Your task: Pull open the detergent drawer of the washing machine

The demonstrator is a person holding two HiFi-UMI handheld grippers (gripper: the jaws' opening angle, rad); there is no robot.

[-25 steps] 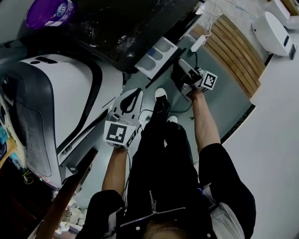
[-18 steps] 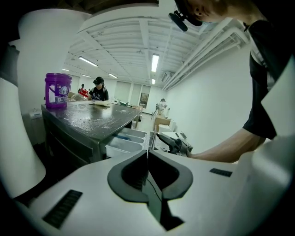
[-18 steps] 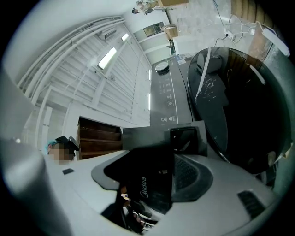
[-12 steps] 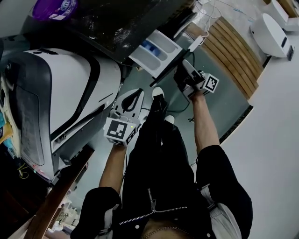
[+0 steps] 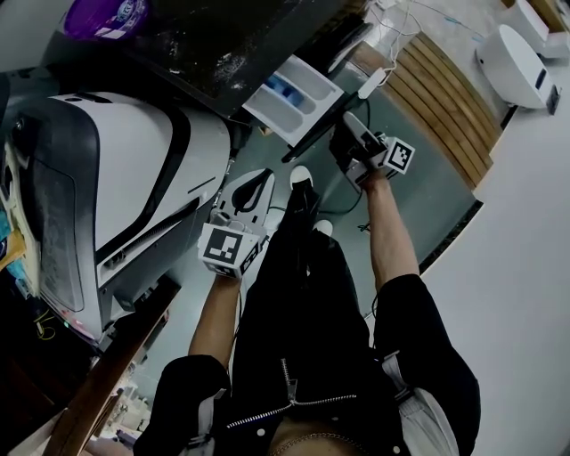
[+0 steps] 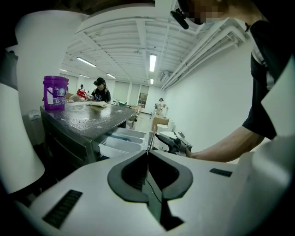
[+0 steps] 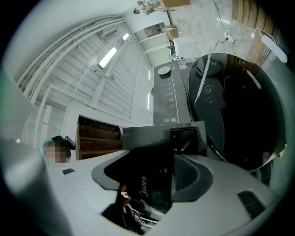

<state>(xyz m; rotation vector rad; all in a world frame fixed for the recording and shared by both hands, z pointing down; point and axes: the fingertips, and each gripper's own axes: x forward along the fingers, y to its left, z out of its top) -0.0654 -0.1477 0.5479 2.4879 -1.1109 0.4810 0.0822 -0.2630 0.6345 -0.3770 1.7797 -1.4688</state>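
Observation:
The washing machine's dark top (image 5: 223, 44) fills the upper part of the head view. Its white detergent drawer (image 5: 296, 96), with a blue compartment, stands pulled out towards me. My right gripper (image 5: 343, 134) is shut on the drawer's dark front panel (image 7: 147, 179), which sits between its jaws (image 7: 163, 152) and bears a printed brand name. My left gripper (image 5: 258, 178) hangs lower left of the drawer, apart from it, shut and holding nothing. In the left gripper view its closed tips (image 6: 147, 154) point at the open drawer (image 6: 124, 142) and the right gripper (image 6: 173, 143).
A purple bucket (image 5: 102, 16) stands on the machine's top. A large white and grey appliance (image 5: 107, 196) is close on my left. A wooden slatted panel (image 5: 445, 89) and a cable (image 5: 370, 85) lie on the floor beyond. The machine's dark round door (image 7: 239, 106) is below the drawer. Several people stand far behind.
The drawer stands further out of the machine than a second ago, with the right gripper still on its front. Both grippers shifted slightly; the last half second shows almost no difference.

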